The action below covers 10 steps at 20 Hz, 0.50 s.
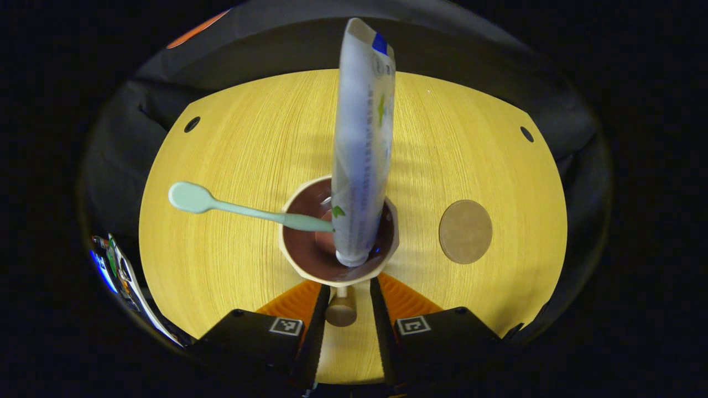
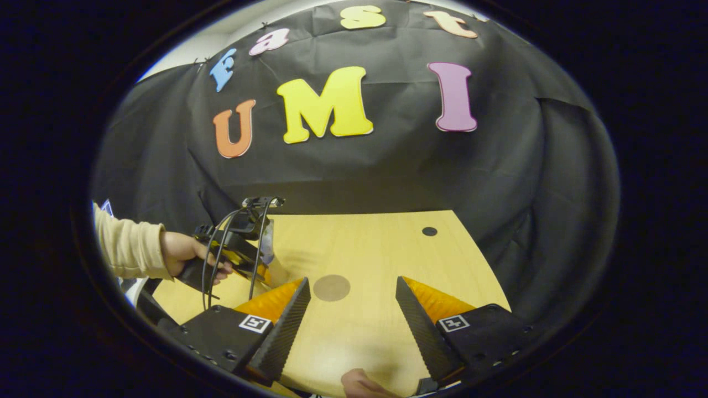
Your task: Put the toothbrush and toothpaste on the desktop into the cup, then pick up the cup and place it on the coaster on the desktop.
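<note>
A cream cup with a dark brown inside stands on the wooden desktop. A white toothpaste tube stands upright in it, cap down. A mint-green toothbrush leans out over the cup's left rim. My left gripper sits right behind the cup, its fingers narrowly apart around the cup's handle; the handle lies against the left finger with a gap to the right one. A round brown coaster lies to the cup's right. My right gripper hovers open near the coaster, holding nothing.
In the right gripper view a hand in a cream sleeve holds the left gripper at the desk's left side. Black cloth backs the desk. Small dark holes mark the far corners. A fingertip shows at the bottom edge.
</note>
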Each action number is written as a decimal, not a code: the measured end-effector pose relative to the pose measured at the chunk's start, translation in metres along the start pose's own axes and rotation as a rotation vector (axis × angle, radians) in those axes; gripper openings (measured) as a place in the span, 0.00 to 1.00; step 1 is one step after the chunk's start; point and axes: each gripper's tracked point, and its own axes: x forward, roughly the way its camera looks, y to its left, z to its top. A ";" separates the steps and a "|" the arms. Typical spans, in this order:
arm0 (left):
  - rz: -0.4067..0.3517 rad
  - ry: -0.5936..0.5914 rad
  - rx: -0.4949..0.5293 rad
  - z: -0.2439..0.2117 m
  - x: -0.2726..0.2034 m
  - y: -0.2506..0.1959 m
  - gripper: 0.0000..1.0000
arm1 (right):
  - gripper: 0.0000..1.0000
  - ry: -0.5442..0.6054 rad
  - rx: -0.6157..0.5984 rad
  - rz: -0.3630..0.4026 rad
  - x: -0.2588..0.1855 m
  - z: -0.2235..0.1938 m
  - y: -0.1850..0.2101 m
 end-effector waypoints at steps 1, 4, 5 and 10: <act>-0.007 0.003 -0.007 0.000 -0.003 -0.002 0.42 | 0.94 0.006 0.004 -0.007 0.000 -0.002 -0.004; -0.050 0.011 -0.024 -0.003 -0.015 -0.013 0.28 | 0.94 0.015 -0.006 -0.025 -0.002 -0.004 -0.012; -0.055 0.011 -0.024 -0.003 -0.020 -0.015 0.28 | 0.94 0.015 -0.005 -0.025 -0.004 -0.003 -0.013; -0.083 -0.022 -0.033 0.003 -0.058 -0.040 0.24 | 0.94 0.017 -0.015 -0.023 -0.002 -0.002 -0.013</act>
